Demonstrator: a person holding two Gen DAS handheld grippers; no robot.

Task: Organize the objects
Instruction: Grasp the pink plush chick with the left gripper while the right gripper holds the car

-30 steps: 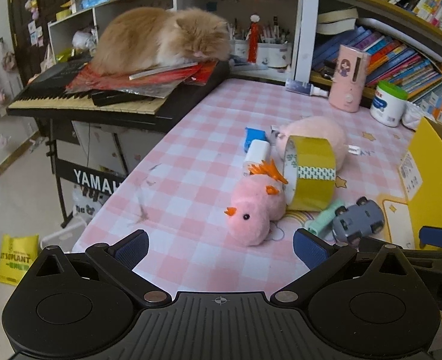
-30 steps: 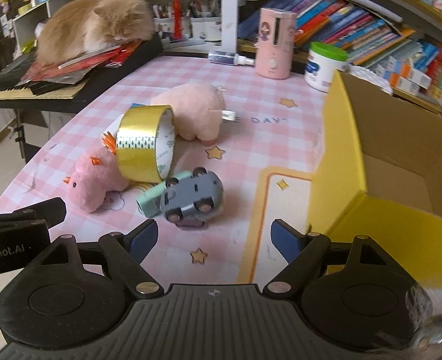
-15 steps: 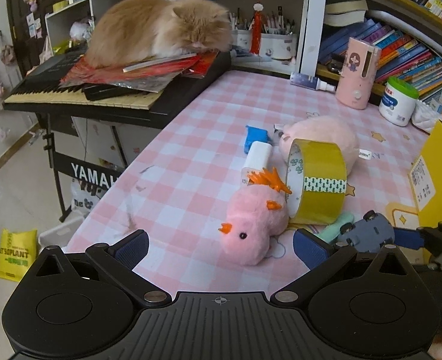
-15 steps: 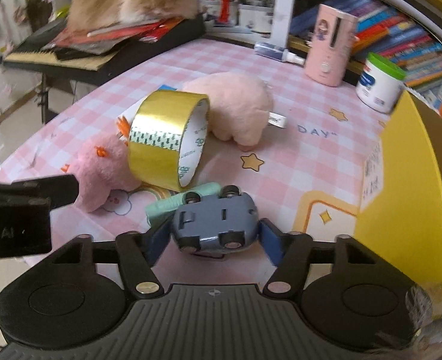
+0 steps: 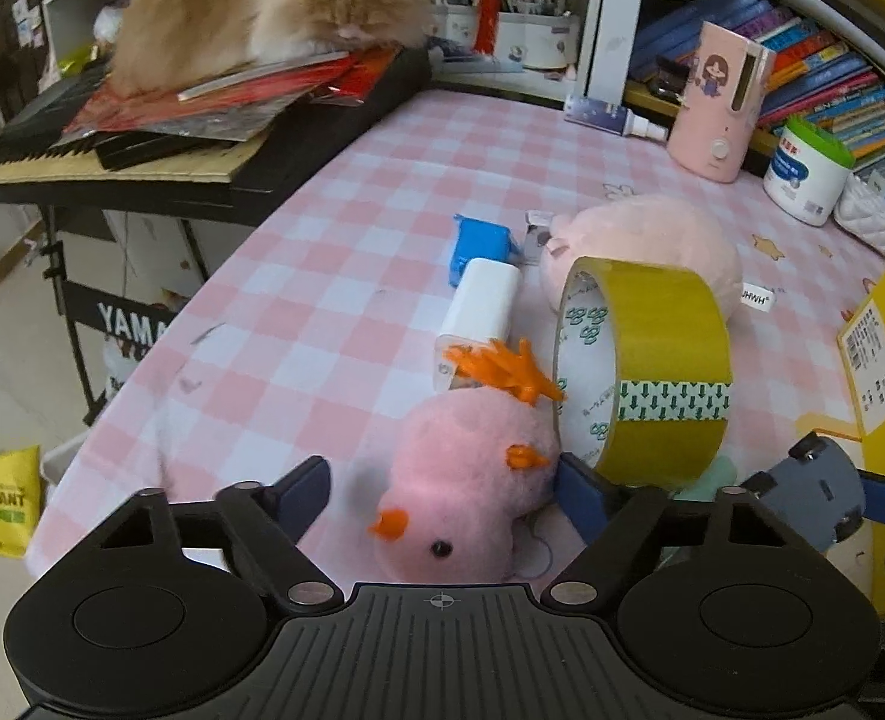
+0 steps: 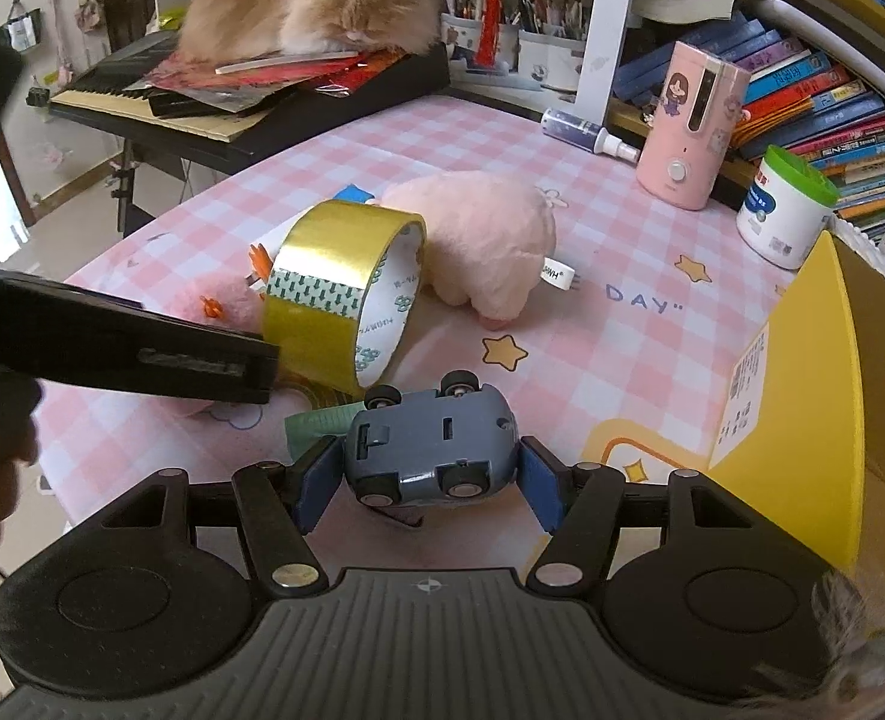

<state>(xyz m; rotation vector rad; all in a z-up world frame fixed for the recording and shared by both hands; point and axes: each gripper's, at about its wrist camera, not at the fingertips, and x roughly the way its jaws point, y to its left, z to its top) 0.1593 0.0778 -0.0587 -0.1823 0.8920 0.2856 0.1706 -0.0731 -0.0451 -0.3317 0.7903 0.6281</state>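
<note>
The right gripper (image 6: 427, 468) clamps the grey toy car (image 6: 430, 444), while the left gripper (image 5: 442, 492) is closing around the pink plush chick (image 5: 466, 480), not yet pressing it.

Pink-checked tablecloth (image 5: 346, 276), gold tape roll (image 5: 652, 360), yellow box (image 6: 802, 396).

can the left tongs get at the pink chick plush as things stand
Probably yes: the left tongs are closing with the pink chick plush already between them, pads not yet pressing. The tape roll crowds one finger.
</note>
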